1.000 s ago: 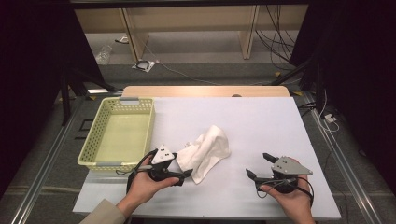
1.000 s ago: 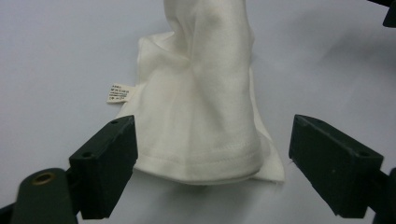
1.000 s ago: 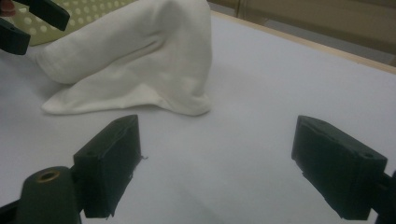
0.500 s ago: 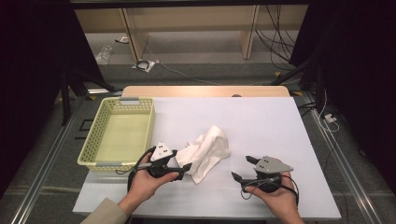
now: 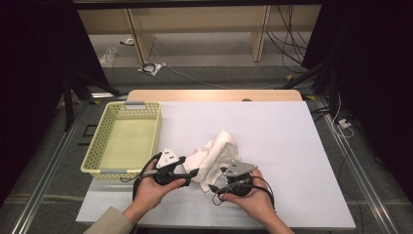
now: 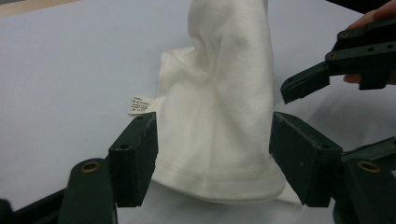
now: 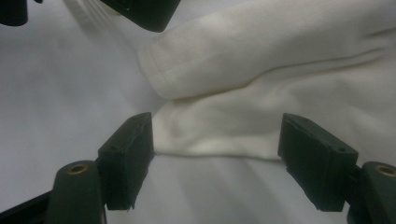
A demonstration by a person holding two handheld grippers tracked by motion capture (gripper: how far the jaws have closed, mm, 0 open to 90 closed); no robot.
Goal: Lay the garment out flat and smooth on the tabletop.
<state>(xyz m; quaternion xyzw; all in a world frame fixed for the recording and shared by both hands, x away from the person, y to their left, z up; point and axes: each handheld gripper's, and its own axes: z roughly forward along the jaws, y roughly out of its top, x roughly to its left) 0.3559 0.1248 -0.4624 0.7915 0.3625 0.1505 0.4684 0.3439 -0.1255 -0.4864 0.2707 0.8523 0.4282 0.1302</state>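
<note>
**A:** What lies on the table (image 5: 292,146)?

**B:** A white cloth (image 5: 218,155), bunched and partly folded, on the white tabletop to the right of a pale yellow basket (image 5: 103,141). Seen from above, its long axis runs slantwise: one end near the person's hands, the other farther off and away from the basket. In the left gripper view the hemmed end (image 6: 219,179) sits nearest the camera and the cloth narrows as it runs away from it.

**A:** Any writing on it?

**B:** A small white care label (image 6: 141,105) sticks out of the cloth's edge on the side towards the basket. It has printed lines, too small to read.

**A:** And the grippers?

**B:** The left gripper (image 5: 195,172) is between the basket and the cloth, at the cloth's near end. Its jaws have just been closing; the hemmed end lies between them, and the pads (image 6: 135,156) sit at either side of the hem without visibly squeezing it. The right gripper (image 5: 214,187) is on the cloth's other side, farther from the basket, pointing at the same near end. Its jaws have also just been closing but stand fairly wide, with a folded edge (image 7: 210,135) of the cloth in the gap between them and space on each side.

**A:** Is the basket holding anything?

**B:** I see only its mesh walls and floor.
</note>
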